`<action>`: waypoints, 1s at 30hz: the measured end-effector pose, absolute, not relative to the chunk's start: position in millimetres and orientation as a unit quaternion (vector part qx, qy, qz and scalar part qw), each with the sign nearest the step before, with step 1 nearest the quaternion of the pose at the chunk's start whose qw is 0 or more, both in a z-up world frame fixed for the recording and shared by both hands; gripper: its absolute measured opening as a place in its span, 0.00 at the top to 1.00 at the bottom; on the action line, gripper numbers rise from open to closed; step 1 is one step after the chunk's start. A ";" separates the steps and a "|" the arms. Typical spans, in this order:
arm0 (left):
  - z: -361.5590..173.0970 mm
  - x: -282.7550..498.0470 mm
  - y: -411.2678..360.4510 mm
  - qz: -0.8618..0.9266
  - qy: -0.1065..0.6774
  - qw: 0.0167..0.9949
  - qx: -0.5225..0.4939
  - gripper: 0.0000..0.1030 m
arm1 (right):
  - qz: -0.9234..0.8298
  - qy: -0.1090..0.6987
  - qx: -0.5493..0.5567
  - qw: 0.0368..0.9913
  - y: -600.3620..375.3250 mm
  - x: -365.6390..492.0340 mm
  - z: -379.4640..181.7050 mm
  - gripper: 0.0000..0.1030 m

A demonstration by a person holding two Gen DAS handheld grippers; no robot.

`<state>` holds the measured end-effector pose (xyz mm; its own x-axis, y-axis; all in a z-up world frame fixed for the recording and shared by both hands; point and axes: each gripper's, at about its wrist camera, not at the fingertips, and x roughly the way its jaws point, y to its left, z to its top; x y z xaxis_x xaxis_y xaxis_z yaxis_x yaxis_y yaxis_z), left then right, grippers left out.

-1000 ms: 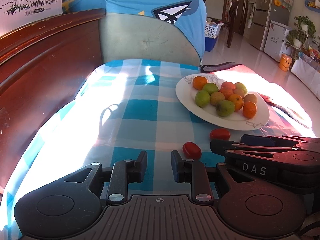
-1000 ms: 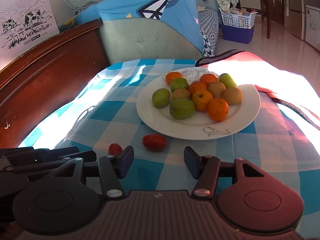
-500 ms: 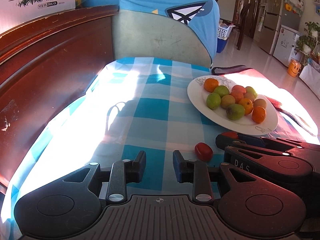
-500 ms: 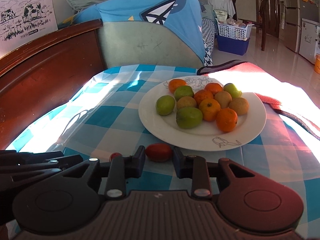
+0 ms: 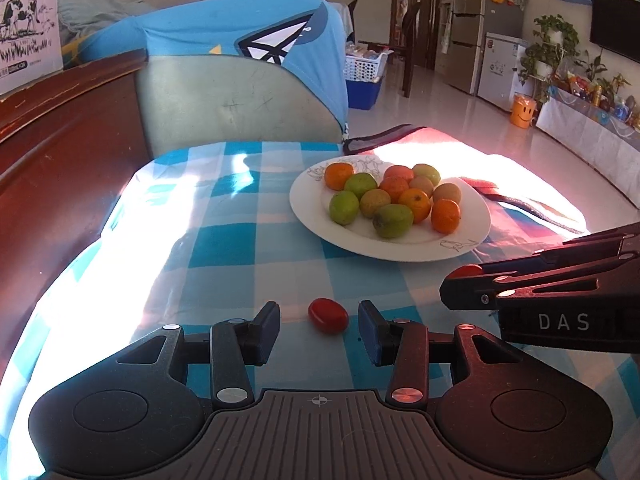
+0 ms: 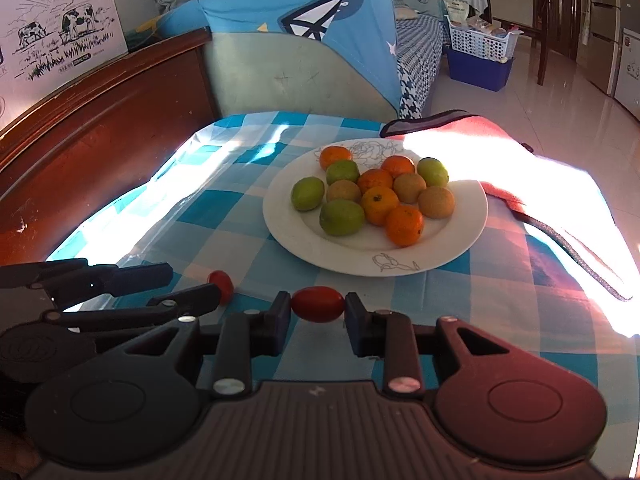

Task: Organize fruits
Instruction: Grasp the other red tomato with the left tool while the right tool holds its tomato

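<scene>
Lettering reading "DAS" stands in pale capitals on the side of the right gripper (image 5: 460, 286) as the left wrist view catches it; a carton (image 6: 60, 24) at the far left bears a line drawing of cows (its small print is too fine to read). The right gripper (image 6: 318, 314) is clenched on a red tomato (image 6: 317, 304), pads pressing both ends; a second ago its jaws stood apart with this tomato still lying ahead of them on the checked cloth (image 6: 224, 236). The left gripper (image 5: 319, 326) grips nothing: its jaws have just been opening, and a 2nd red tomato (image 5: 328, 315) now lies on the surface between the fingertips, touching neither, where earlier it lay off to their right. A white plate (image 5: 312, 216) of orange and green fruits sits beyond, apart from both grippers.
</scene>
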<state>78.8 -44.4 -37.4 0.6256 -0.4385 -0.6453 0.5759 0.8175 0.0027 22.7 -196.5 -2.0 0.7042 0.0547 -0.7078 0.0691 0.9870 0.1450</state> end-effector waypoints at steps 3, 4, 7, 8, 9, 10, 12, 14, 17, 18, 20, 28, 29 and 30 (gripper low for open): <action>-42.6 81.3 -50.5 -0.295 0.325 0.889 0.128 0.60 | 0.008 0.396 0.080 0.915 -208.2 19.4 3.8 0.71; -44.3 83.0 -51.0 -0.295 0.326 0.889 0.129 0.60 | 0.009 0.395 0.085 0.915 -212.0 18.0 5.1 0.71; -47.4 88.8 -50.2 -0.303 0.330 0.885 0.124 0.60 | 0.007 0.394 0.116 0.912 -219.6 18.8 4.5 0.71; -48.1 90.1 -50.4 -0.306 0.330 0.884 0.125 0.60 | 0.007 0.396 0.123 0.910 -220.4 20.2 3.7 0.71; -48.9 91.2 -50.8 -0.308 0.330 0.883 0.127 0.60 | 0.006 0.396 0.125 0.909 -220.5 21.3 3.4 0.71; -50.2 92.5 -51.5 -0.312 0.330 0.882 0.129 0.60 | 0.006 0.396 0.126 0.910 -220.4 22.0 3.3 0.71; -53.0 94.0 -53.1 -0.317 0.333 0.878 0.132 0.60 | 0.007 0.394 0.127 0.910 -220.4 22.9 3.8 0.71; -54.4 94.0 -54.5 -0.319 0.333 0.878 0.130 0.62 | 0.007 0.393 0.131 0.910 -221.1 23.4 4.2 0.71; -54.0 94.5 -54.5 -0.323 0.336 0.876 0.121 0.69 | 0.003 0.392 0.138 0.909 -223.6 25.4 4.3 0.71; -54.0 94.2 -54.7 -0.323 0.336 0.876 0.121 0.72 | 0.003 0.392 0.139 0.909 -224.1 26.2 4.4 0.71; -53.6 93.4 -55.0 -0.325 0.337 0.876 0.121 0.77 | 0.000 0.390 0.141 0.910 -224.8 26.9 4.8 0.71; -51.9 89.5 -60.1 -0.323 0.337 0.875 0.127 0.81 | -0.005 0.389 0.150 0.909 -229.4 29.1 5.6 0.71; -52.7 89.3 -60.9 -0.323 0.339 0.874 0.129 0.81 | -0.006 0.391 0.152 0.908 -230.0 29.8 4.7 0.71; -53.0 89.3 -61.2 -0.322 0.338 0.875 0.130 0.79 | -0.006 0.392 0.154 0.907 -230.3 30.0 4.0 0.71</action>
<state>89.3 -61.2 -53.0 0.5646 -0.4750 -0.6750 0.6506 0.7593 0.0098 30.0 -230.3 4.0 0.6919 0.1095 -0.7137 0.1321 0.9526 0.2742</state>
